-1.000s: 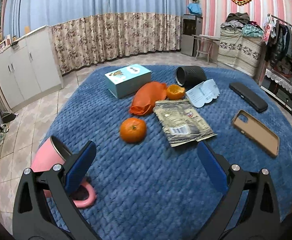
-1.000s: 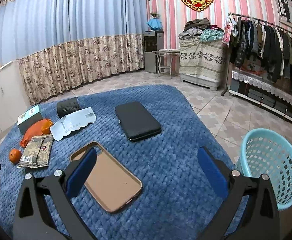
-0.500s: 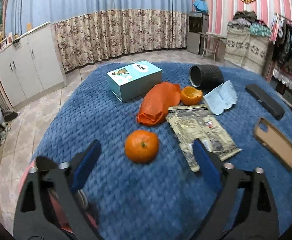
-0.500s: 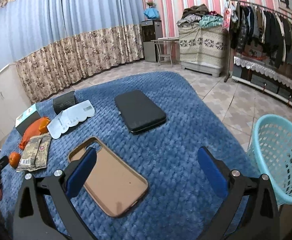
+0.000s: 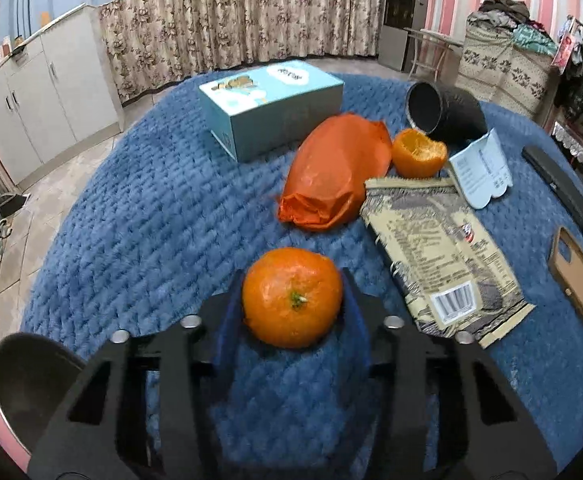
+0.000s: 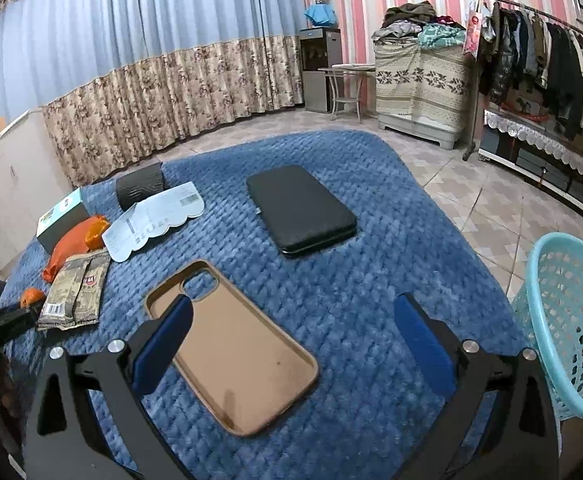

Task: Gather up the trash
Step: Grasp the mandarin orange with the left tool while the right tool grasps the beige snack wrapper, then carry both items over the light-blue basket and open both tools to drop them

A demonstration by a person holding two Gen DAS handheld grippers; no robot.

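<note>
In the left wrist view my left gripper point(image 5: 292, 300) is shut on a whole orange point(image 5: 291, 297) that rests on the blue blanket point(image 5: 151, 208). Beyond it lie an orange plastic bag point(image 5: 331, 176), an empty orange peel cup point(image 5: 419, 153), a flat tan snack wrapper point(image 5: 439, 252) and a white paper packet point(image 5: 481, 168). In the right wrist view my right gripper point(image 6: 291, 344) is open and empty above a tan phone case point(image 6: 231, 344). A light blue mesh basket point(image 6: 571, 320) stands on the floor at the right.
A teal box point(image 5: 271, 104) and a black cup on its side point(image 5: 443, 112) lie at the back. A black case point(image 6: 299, 208) lies mid-blanket. A pink mug point(image 5: 27, 368) sits at the left edge. Cabinets, curtains and a clothes rack surround the blanket.
My left gripper moved forward to the whole orange and closed its fingers on it. My right gripper stayed open and shifted slightly forward over the phone case.
</note>
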